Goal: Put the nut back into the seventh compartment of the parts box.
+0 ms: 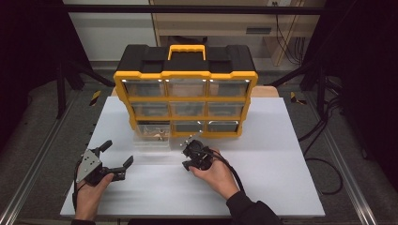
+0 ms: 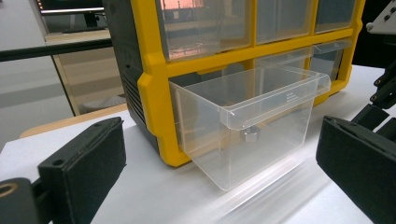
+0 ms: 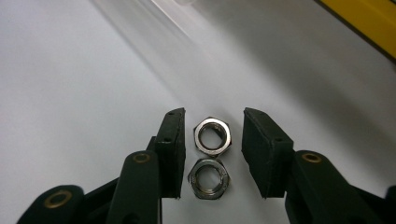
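Observation:
A yellow and black drawer organizer stands at the back of the white table. Its bottom-left clear drawer is pulled out; in the left gripper view this drawer holds a metal nut. Two steel hex nuts lie flat on the table, one behind the other. My right gripper is open, one jaw on each side of them with small gaps. From above, the right gripper sits just in front of the organizer. My left gripper rests open and empty, facing the drawer.
The white table top has bare room right of my right hand and along the front edge. The organizer's other clear drawers are pushed in. Black frame posts and cables stand off the table on both sides.

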`<state>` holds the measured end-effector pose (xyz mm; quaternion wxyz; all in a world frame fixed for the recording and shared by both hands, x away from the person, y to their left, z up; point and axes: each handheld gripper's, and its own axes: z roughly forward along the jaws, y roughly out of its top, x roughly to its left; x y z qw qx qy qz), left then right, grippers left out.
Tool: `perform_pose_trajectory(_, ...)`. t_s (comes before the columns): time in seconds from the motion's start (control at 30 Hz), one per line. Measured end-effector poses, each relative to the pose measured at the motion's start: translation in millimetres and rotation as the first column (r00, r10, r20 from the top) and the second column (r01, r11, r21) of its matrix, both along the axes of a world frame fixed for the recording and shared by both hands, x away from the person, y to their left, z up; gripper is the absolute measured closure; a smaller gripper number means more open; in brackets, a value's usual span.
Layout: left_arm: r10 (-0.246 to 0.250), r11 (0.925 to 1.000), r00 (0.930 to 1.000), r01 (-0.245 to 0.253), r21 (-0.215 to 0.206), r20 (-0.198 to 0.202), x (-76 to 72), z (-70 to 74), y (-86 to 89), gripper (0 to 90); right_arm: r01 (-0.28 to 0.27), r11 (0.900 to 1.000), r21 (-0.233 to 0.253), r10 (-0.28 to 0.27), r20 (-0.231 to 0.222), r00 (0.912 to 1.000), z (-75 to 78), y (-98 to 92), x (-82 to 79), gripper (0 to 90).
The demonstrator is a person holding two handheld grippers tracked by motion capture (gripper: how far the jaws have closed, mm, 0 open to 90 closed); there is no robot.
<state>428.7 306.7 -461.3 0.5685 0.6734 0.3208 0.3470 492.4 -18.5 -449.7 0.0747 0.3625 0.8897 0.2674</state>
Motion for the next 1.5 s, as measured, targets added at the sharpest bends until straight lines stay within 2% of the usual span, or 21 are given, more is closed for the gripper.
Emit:
perform_pose_trajectory(0.1,-0.001,1.0000,1.0000,0.001,0.001,0.000,0.0,0.0,-0.1,1.2,-0.019,1.000,-0.013,0.019,-0.011,0.9998,-1.2,-0.6,1.2,62.1)
perform_pose_trajectory(0.2,-0.002,1.0000,1.0000,0.002,0.002,-0.001,0.0,-0.1,-0.4,1.2,-0.005,1.000,-0.004,0.005,-0.027,0.9996,-3.3,1.0,1.5,64.6)
perform_pose_trajectory(0.23,-0.003,1.0000,1.0000,0.003,0.003,-0.001,0.1,-0.1,-0.5,1.2,-0.018,1.000,-0.019,0.017,-0.018,0.9997,-4.4,0.2,2.5,65.4)
perform_pose_trajectory(0.3,-0.004,1.0000,1.0000,0.004,0.005,-0.002,0.2,-0.3,-0.8,1.2,-0.009,1.000,-0.013,0.009,-0.023,0.9997,-5.2,1.6,2.3,67.3)
perform_pose_trajectory(0.5,-0.003,0.9999,1.0000,0.003,0.009,-0.002,0.4,-0.4,-1.0,1.2,-0.016,0.999,-0.036,0.016,-0.017,0.9997,-7.6,2.8,3.0,69.8)
perform_pose_trajectory(0.6,-0.001,1.0000,1.0000,0.001,0.008,-0.003,0.5,-0.4,-0.6,1.2,-0.029,0.999,-0.034,0.028,-0.016,0.9995,-7.4,1.9,3.7,70.1)
perform_pose_trajectory(0.7,-0.002,1.0000,1.0000,0.002,0.009,-0.003,0.5,-0.4,-0.7,1.2,-0.016,0.999,-0.029,0.016,-0.013,0.9998,-7.4,1.8,3.5,70.1)
perform_pose_trajectory(0.77,-0.002,1.0000,1.0000,0.002,0.008,-0.002,0.5,-0.3,-0.8,1.2,-0.021,1.000,-0.018,0.021,0.000,0.9998,-6.9,0.7,3.2,70.1)
perform_pose_trajectory(0.8,-0.002,1.0000,1.0000,0.002,0.008,-0.002,0.5,-0.3,-0.7,1.2,0.009,1.000,-0.004,-0.009,0.003,1.0000,-5.9,1.7,2.2,70.2)
perform_pose_trajectory(0.87,0.001,1.0000,1.0000,-0.001,0.007,-0.003,0.6,-0.3,-0.5,1.3,-0.010,1.000,0.018,0.010,0.019,0.9998,-2.7,-0.9,2.0,70.2)
perform_pose_trajectory(0.93,0.002,1.0000,1.0000,-0.002,0.007,-0.003,0.4,-0.3,-0.3,1.3,0.007,1.000,0.030,-0.009,0.043,0.9990,-0.2,-1.7,1.5,70.1)
perform_pose_trajectory(1.07,0.016,0.9999,0.9999,-0.016,0.000,-0.004,0.4,0.1,-0.2,1.1,0.001,0.997,0.075,-0.007,0.086,0.9963,6.6,-4.1,-0.8,70.1)
perform_pose_trajectory(1.13,0.017,0.9998,0.9998,-0.017,-0.001,-0.004,0.2,0.1,0.3,1.1,0.005,0.997,0.082,-0.014,0.108,0.9940,8.9,-5.1,-1.8,70.1)
perform_pose_trajectory(1.23,0.019,0.9998,0.9998,-0.019,0.000,-0.002,0.1,0.2,0.1,1.2,0.019,0.993,0.120,-0.032,0.112,0.9931,13.2,-6.3,-4.5,70.2)
perform_pose_trajectory(1.3,0.019,0.9998,0.9998,-0.019,0.003,-0.003,0.1,0.1,-0.3,1.2,0.009,0.991,0.133,-0.026,0.126,0.9917,15.6,-8.0,-5.5,70.2)
perform_pose_trajectory(1.33,0.020,0.9998,0.9998,-0.020,0.004,-0.003,0.1,0.0,-0.4,1.2,-0.005,0.991,0.133,-0.014,0.141,0.9898,16.0,-9.6,-4.8,70.1)
perform_pose_trajectory(1.5,0.036,0.9994,0.9994,-0.036,-0.002,0.001,-1.2,0.0,0.3,1.2,0.001,0.988,0.156,-0.024,0.145,0.9891,19.1,-11.6,-5.2,70.1)
